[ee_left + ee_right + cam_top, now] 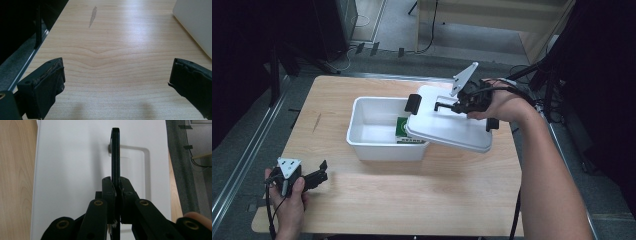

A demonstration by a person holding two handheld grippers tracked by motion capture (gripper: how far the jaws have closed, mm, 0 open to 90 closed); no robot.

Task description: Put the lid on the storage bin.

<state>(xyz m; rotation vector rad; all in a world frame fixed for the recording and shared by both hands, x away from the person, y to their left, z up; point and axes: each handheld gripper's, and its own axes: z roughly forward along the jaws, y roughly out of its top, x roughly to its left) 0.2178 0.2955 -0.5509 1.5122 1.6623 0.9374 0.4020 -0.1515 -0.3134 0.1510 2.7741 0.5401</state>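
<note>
The lid (452, 125) is white w/ black clips at its ends, held tilted above the right half of the box (372, 132), its low edge over the box's right rim, its far-right end hanging out past the box over the worktop (412, 195). It's carried by its black handle (115, 152), a thin bar standing up edge-on from the lid's top in the right gripper view. The right hand-held gripper (451, 106) is pinching that handle: jaws pressed together on the bar, one each side, no gap visible. The person's right hand (502, 102) is behind it, forearm coming in from the bottom right.

The box is white, open, sitting approx. mid-worktop toward the far side. Inside it, a green carton (402, 127) leans by the right wall, partly under the lid; label too small to read.

The left hand-held gripper (314, 175) sits at the near-left corner of the worktop, well apart from the box, jaws spread wide w/ nothing between them, just bare wood. In the left gripper view a box corner (195, 22) shows at the upper right.
</note>
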